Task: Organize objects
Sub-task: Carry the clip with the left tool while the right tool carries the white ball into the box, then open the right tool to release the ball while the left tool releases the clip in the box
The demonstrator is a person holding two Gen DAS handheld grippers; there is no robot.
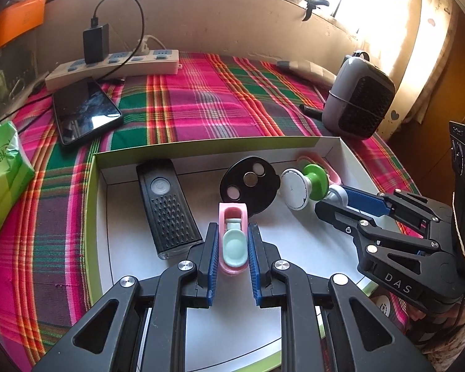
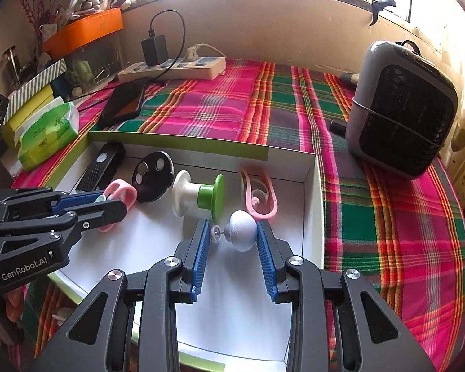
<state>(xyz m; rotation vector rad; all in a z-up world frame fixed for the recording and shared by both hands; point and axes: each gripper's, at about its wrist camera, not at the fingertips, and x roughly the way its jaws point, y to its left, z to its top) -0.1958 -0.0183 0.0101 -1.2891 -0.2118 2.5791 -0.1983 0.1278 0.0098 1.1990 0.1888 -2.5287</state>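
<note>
A white shallow box with a green rim lies on the plaid cloth. My left gripper is shut on a pink clip with a mint insert, low over the box floor. The right wrist view shows that left gripper at the left. My right gripper is shut on a grey-white mushroom knob with a small pin at its left. It appears as the right gripper beside a green-and-white spool. A black oval disc, a black torch-like bar and a second pink clip lie in the box.
A grey desk fan stands right of the box. Behind the box are a phone and a power strip with a charger. A green tissue pack sits at the left. A wall and window run along the back.
</note>
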